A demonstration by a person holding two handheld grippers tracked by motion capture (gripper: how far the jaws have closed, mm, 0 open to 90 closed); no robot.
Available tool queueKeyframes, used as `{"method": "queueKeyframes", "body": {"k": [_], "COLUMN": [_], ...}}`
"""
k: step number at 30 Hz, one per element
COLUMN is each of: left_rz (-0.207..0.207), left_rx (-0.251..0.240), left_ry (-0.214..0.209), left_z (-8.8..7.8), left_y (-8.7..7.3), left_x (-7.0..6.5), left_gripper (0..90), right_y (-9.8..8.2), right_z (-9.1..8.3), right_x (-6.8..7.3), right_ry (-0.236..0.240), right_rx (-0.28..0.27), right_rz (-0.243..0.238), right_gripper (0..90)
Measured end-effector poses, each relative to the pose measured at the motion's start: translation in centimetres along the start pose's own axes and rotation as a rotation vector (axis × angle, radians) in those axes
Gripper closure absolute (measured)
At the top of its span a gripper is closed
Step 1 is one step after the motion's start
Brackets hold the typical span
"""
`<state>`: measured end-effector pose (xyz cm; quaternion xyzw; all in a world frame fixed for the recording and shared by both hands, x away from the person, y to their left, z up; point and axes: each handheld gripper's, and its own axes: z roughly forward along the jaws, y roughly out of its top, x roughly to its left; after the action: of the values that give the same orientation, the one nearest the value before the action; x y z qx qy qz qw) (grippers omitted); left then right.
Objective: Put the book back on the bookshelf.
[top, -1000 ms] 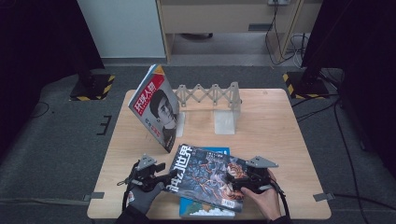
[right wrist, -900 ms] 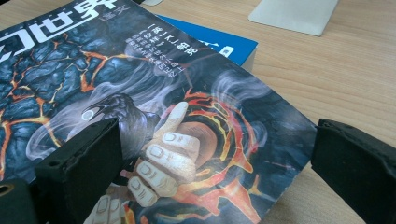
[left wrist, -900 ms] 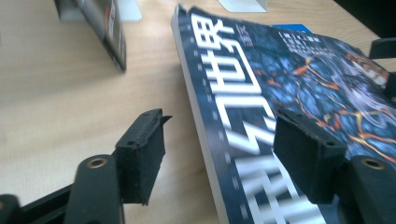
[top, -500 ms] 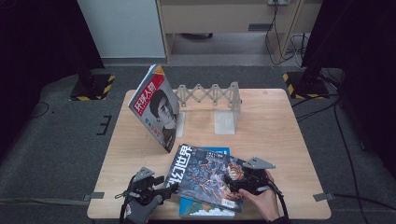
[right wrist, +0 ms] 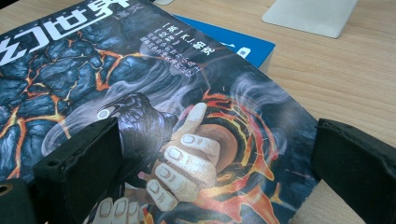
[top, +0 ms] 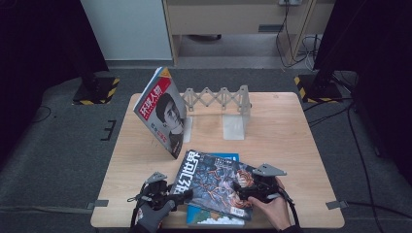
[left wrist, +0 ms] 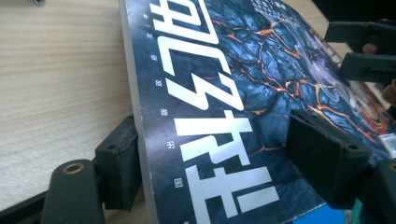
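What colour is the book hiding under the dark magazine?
Bright blue. The book peeks out beneath the magazine, seen best in the high view.

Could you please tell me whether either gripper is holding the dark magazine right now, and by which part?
Neither: both the left gripper and right gripper stand open around the dark magazine's near corners.

A dark magazine [top: 214, 182] lies atop a blue book [top: 214, 216] near the table's [top: 291, 126] near edge, between both grippers.
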<state>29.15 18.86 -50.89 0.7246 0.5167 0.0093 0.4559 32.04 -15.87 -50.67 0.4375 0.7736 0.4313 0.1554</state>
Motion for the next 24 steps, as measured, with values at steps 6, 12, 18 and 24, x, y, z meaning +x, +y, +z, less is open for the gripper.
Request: {"method": "queueKeyframes", "body": {"k": [6, 12, 18, 24], "left_rz": [-0.008, 0.009, -0.043, -0.009], "left_rx": [-0.079, -0.146, -0.155, -0.168], "left_ry": [0.007, -0.046, -0.126, -0.131], "left_z": [-1.4, -1.7, -1.4, -1.6], "left_y": [0.3, 0.9, 1.3, 1.4], "left_x": [-0.5, -0.9, -0.5, -1.0], "left_gripper": [41.3, 39.8, 34.7, 36.0], "right_y": [-0.2, -0.4, -0.4, -0.4], "right_z": [0.2, 0.2, 0.4, 0.4], "right_x": [0.0, -0.2, -0.1, -0.1], "right_ry": [0.014, 0.029, 0.034, 0.044], "right_rx": [-0.01, -0.021, -0.03, -0.035], "right_rz": [0.027, 0.034, 0.037, 0.033], "right_gripper": [2.9, 2.8, 2.8, 2.9]}}
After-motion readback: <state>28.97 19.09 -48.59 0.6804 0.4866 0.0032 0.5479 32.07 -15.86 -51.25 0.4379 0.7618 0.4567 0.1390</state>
